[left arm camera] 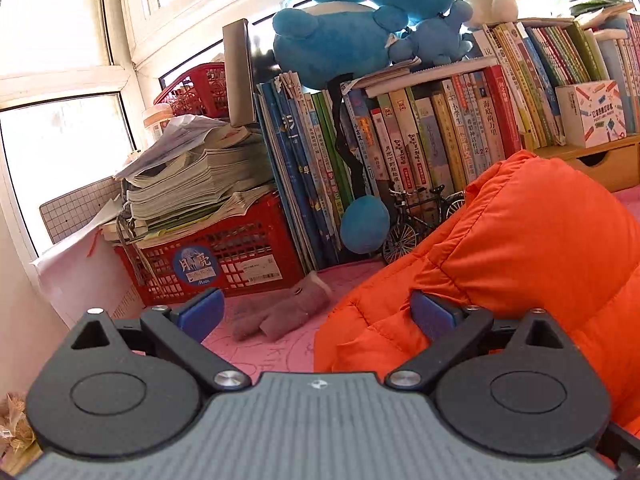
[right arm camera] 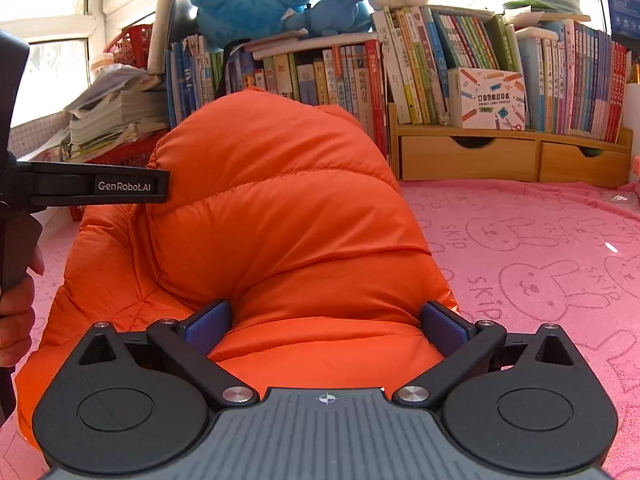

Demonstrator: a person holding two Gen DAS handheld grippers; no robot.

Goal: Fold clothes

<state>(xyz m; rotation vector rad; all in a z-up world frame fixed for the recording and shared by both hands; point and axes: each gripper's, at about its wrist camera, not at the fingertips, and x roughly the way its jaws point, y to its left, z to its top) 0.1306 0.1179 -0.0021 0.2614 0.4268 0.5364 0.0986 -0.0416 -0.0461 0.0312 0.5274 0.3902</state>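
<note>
Orange quilted puffer jacket (right arm camera: pixel 280 216) lies bunched on the pink rabbit-print bench (right arm camera: pixel 540 264). Right tongs (right arm camera: pixel 326 326) gape wide around a fold, seemingly ungripped; left tongs (left arm camera: pixel 316 312) open, empty. Next: regrasp an edge, flatten.

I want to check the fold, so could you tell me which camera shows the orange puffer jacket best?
The right wrist view: the orange puffer jacket fills its centre, bulging between the open right gripper. The left wrist view catches only one side of it.
</note>
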